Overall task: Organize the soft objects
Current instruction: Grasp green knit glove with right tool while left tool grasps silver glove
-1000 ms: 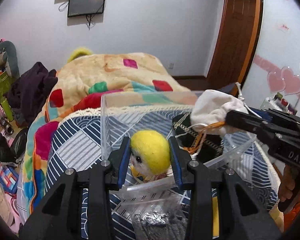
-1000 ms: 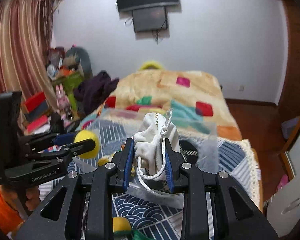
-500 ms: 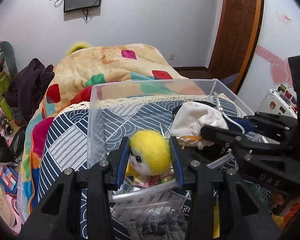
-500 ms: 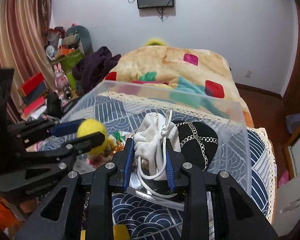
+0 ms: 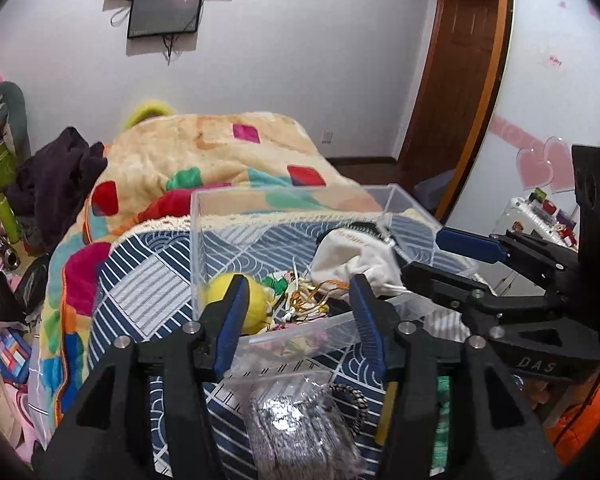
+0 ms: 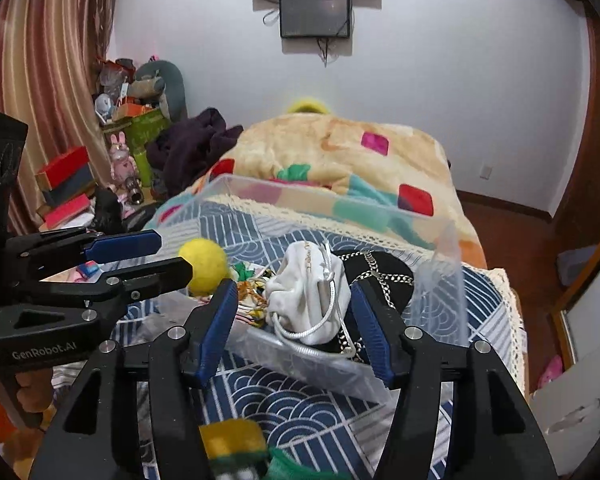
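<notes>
Bed (image 6: 480, 300) w/ blue wave-pattern cover carries clear plastic bin (image 6: 320, 196); patchwork blanket (image 5: 204, 152) behind it.

Bin contents: black chain-pattern pouch (image 6: 384, 272) at right side, white drawstring pouch (image 6: 312, 296) lying on/against it, yellow felt ball toy (image 6: 204, 264) at left side, small tangle of coloured trinkets (image 5: 300, 292) btwn ball and white pouch.

Left tongs (image 5: 296, 312): wide open, nothing held. Blue pads apart above bin's near wall; left pad overlaps the yellow ball in left wrist view, contact cannot be told.

Right tongs (image 6: 292, 324): wide open, nothing held. White pouch sits in the gap btwn pads, clear of both; its cord loops over bin's near rim.

In front of bin, on cover: silvery mesh pouch (image 5: 300, 420) under left tongs; yellow/green soft item (image 6: 236, 448) under right tongs, partly cut off.

Dark clothes pile (image 6: 192, 148) beside bed, left.
</notes>
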`<state>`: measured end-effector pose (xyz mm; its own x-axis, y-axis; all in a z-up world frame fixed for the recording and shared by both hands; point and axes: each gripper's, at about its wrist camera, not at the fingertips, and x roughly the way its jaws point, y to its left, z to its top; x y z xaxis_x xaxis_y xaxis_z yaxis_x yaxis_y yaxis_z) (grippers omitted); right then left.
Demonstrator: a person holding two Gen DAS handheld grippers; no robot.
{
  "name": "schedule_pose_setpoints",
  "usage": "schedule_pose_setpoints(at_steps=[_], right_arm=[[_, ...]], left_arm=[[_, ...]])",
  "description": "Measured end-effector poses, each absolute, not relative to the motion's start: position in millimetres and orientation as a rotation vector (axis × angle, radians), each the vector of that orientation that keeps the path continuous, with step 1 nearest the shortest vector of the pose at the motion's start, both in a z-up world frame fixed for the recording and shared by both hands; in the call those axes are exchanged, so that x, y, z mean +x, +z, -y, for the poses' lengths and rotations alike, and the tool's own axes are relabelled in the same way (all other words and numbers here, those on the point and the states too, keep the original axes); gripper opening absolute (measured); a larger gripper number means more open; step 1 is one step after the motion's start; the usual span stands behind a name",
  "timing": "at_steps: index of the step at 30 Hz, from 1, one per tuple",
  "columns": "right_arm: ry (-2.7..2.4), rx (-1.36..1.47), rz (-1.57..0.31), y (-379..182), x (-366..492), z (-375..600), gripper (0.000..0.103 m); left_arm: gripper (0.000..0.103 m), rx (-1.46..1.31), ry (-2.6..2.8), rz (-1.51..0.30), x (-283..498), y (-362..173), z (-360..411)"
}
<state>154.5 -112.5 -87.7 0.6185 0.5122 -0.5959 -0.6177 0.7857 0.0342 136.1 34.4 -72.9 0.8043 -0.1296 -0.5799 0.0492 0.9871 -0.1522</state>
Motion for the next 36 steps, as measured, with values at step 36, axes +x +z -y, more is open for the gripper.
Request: schedule_pose_setpoints(at_steps=[36], right_arm=[[0.653,-0.058,-0.841,-163,92,159,0.062]], left_arm=[[0.056,-0.176,-0.103,-0.811,81,-159,-28]])
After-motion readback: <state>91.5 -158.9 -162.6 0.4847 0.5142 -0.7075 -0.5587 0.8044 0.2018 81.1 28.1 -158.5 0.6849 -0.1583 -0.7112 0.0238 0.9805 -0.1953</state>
